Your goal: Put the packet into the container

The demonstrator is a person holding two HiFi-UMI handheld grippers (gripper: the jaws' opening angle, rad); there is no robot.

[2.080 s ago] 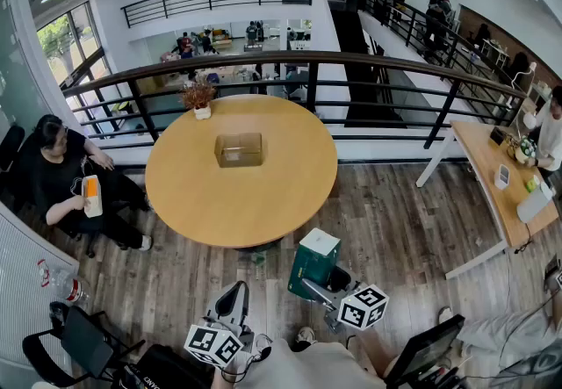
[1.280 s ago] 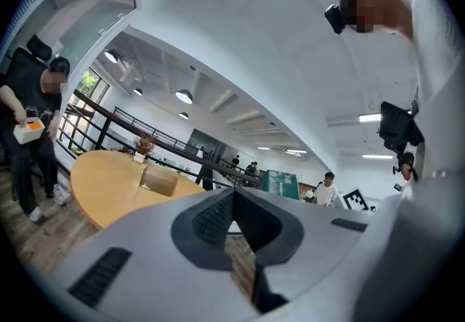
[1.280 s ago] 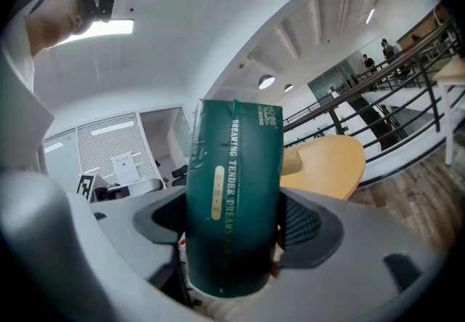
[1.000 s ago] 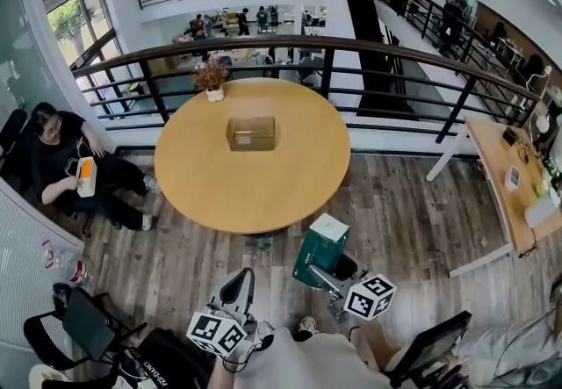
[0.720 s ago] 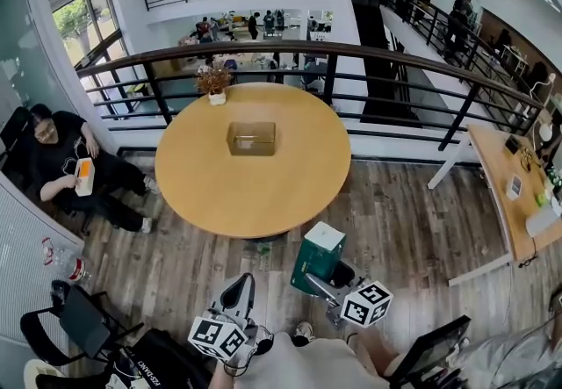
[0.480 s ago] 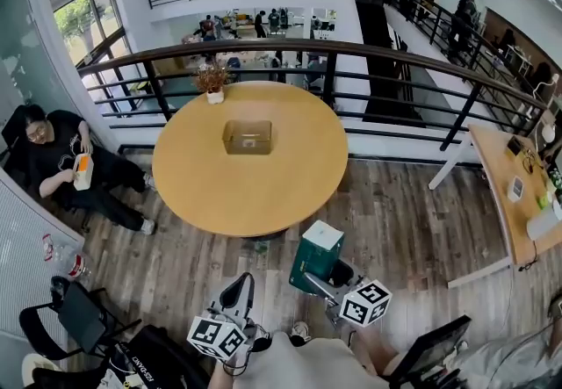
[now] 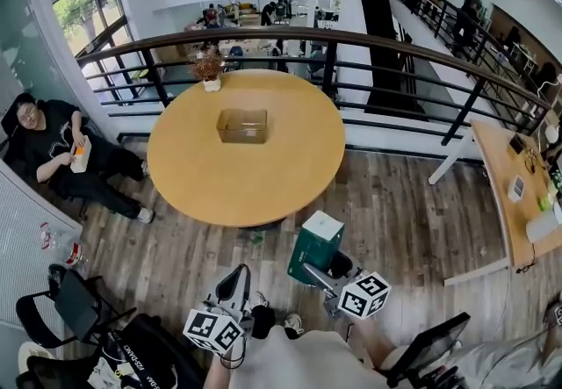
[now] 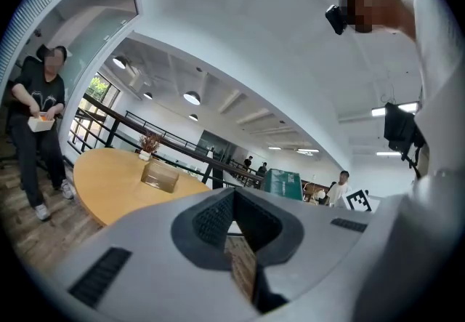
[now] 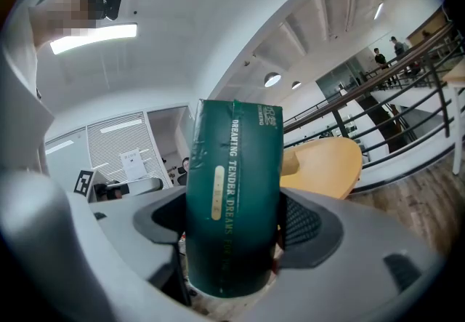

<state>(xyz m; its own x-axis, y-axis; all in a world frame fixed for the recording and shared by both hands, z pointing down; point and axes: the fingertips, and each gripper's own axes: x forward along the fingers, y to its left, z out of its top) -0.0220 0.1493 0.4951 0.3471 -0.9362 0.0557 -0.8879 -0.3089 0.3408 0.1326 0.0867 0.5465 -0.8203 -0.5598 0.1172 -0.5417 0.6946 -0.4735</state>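
The right gripper (image 7: 312, 271) clamps its fingers on the dark green rectangular packet (image 7: 314, 245), apparently to carry it to the distant clear plastic container (image 7: 242, 126); the left gripper (image 7: 235, 278), fingers closed, hangs empty.

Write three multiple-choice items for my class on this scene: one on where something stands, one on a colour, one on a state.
1. Where does the clear container stand?
A) on the round table
B) on the floor
C) on a chair

2. What colour is the packet?
A) red
B) green
C) yellow

3. How are the right tongs?
A) open, empty
B) shut on the packet
C) shut on nothing

Key: 1 A, it sits near the tabletop's middle; 2 B, the wrapper is dark green; 3 B, both jaws press the packet's sides.
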